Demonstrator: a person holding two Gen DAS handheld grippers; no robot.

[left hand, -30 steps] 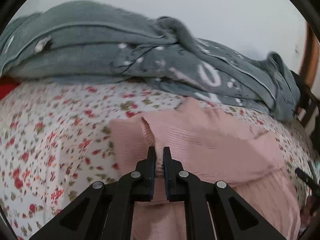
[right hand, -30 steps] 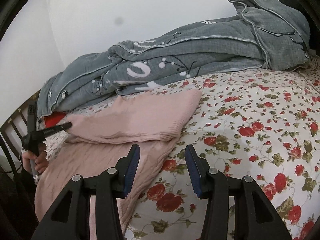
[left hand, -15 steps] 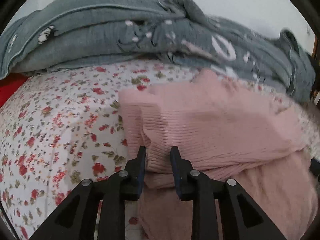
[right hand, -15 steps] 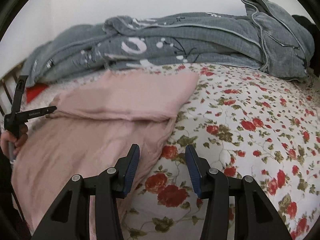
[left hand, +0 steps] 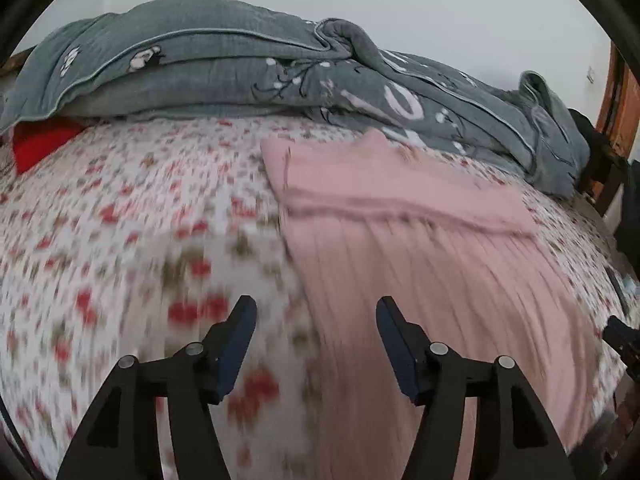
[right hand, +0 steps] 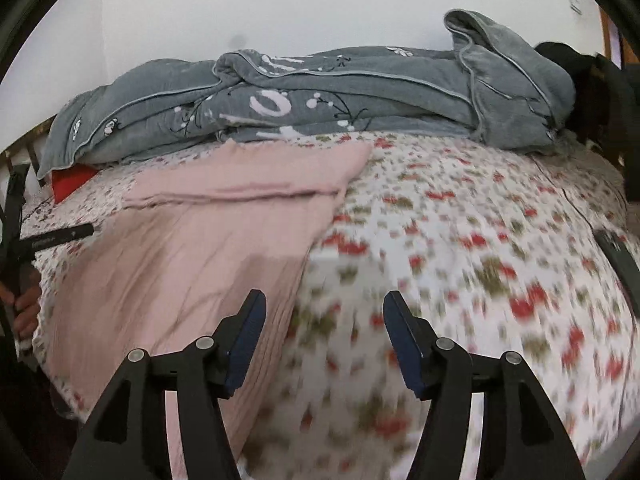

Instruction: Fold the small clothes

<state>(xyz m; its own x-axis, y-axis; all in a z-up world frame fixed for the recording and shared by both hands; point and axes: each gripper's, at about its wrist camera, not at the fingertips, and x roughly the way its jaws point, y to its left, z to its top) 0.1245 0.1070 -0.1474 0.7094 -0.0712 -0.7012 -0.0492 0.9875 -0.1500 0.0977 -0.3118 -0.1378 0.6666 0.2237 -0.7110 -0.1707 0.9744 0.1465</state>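
Note:
A pink ribbed knit garment (left hand: pixel 420 248) lies flat on the floral bedsheet (left hand: pixel 120 240), its far part folded over toward me in a band (left hand: pixel 392 184). My left gripper (left hand: pixel 316 312) hovers over the garment's near left edge; its jaws are opening and nothing is between them. In the right wrist view the same garment (right hand: pixel 192 248) lies to the left. My right gripper (right hand: pixel 324 308) hangs over its right edge, jaws opening, holding nothing. The left gripper (right hand: pixel 60 236) and the hand on it show at the far left there.
A rumpled grey quilt (left hand: pixel 280 68) with white print is heaped along the back of the bed by the wall. A red cloth (left hand: pixel 40 140) peeks out under its left end. A wooden bed frame (left hand: pixel 616 92) stands at the right; a dark flat object (right hand: pixel 620 256) lies on the sheet.
My left gripper let go of the pink fold and drew back toward me, opening wide. My right gripper also pulled back and widened. The folded band now lies flat on the garment.

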